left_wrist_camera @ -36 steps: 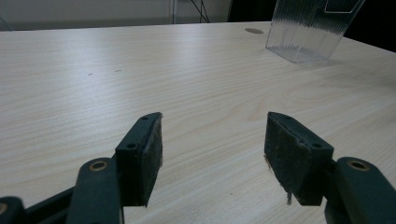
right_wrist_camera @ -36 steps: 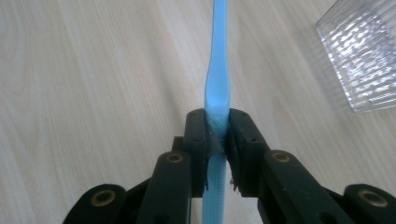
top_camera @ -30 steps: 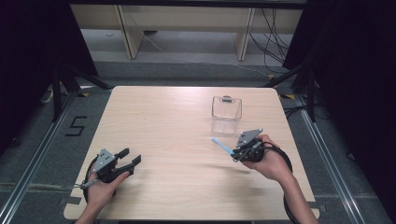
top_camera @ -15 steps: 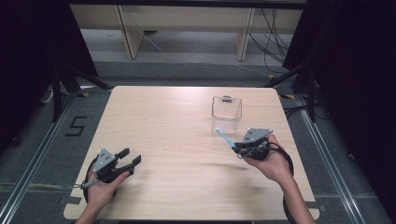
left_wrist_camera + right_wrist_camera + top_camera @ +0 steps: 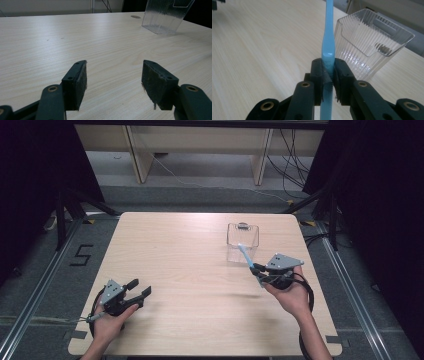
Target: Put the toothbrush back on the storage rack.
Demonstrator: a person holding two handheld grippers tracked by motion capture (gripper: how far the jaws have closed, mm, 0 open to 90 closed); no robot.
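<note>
Toothbrush now nearer the clear holder, right gripper fingers clamped on it; left gripper fingers wide.

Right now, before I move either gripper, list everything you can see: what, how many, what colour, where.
toothbrush: one, light blue, clamped in the right gripper, head end pointing toward the container
clear container: one, transparent ribbed plastic, standing on the far right part of the table
table: one, light wood
floor marking "5": one, black, left of the table
shelf unit: one, beige, beyond the table
left gripper: one, black, open, low over the near left of the table
right gripper: one, black, shut on the toothbrush, beside the container
</note>
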